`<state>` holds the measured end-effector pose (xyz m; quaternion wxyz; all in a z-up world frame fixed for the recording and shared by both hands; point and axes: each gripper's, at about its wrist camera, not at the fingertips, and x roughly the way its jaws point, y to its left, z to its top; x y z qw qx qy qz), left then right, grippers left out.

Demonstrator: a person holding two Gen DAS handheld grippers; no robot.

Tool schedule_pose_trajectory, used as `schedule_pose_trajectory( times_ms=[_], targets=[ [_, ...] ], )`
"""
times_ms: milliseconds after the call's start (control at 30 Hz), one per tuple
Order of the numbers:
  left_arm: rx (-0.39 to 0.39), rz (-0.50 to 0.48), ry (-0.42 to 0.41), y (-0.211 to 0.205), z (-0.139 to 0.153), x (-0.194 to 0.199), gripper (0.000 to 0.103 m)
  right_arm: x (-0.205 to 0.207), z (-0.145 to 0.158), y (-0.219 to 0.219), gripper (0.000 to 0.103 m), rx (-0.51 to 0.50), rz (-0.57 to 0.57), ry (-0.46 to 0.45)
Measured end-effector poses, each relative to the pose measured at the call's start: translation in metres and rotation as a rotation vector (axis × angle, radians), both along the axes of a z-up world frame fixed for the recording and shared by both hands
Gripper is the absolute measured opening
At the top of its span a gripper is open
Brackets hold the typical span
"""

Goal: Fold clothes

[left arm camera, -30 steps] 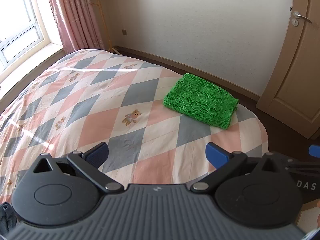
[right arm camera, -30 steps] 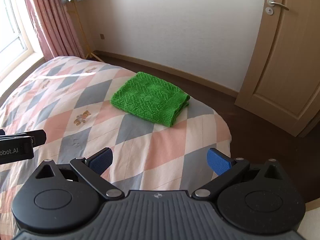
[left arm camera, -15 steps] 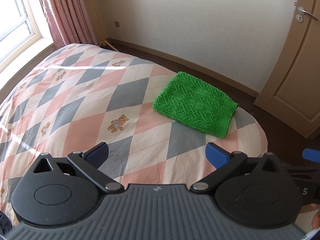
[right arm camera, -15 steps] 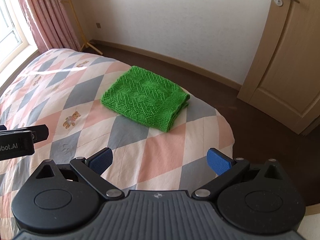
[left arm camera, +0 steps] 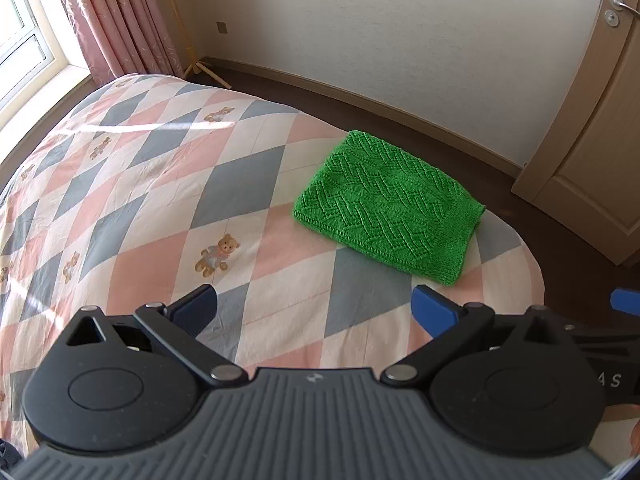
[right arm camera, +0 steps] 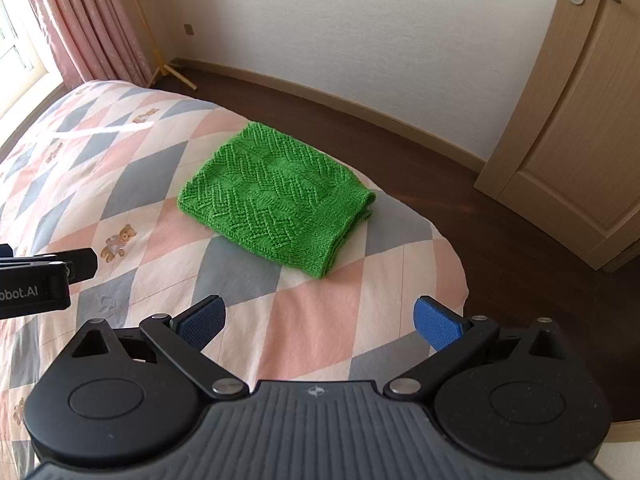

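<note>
Both grippers, left gripper (left arm camera: 314,304) and right gripper (right arm camera: 320,316), jaws wide and empty, have drawn closer to the folded green sweater (right arm camera: 276,200) at twelve o'clock on the bed (right arm camera: 320,300); folding looks finished.

Patchwork bed (left arm camera: 168,184), pink curtains (left arm camera: 116,16), wooden door (right arm camera: 580,100), perhaps sunlit
</note>
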<state>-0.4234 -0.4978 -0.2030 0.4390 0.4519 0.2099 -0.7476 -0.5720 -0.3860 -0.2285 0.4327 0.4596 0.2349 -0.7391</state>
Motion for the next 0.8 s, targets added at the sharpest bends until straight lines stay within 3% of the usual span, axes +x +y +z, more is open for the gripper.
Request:
schedule_pose_trajectory(
  times_ms=[467,800],
  targets=[
    [0.040,0.013,-0.032,-0.037,-0.016,-0.023,0.102,-0.026,-0.019,-0.038,0.103,0.051,0.028,-0.024],
    [0.029,0.007,-0.014,-0.037,-0.012,-0.031,0.102,-0.032,-0.020,-0.048,0.103,0.055,0.053,-0.010]
  ],
)
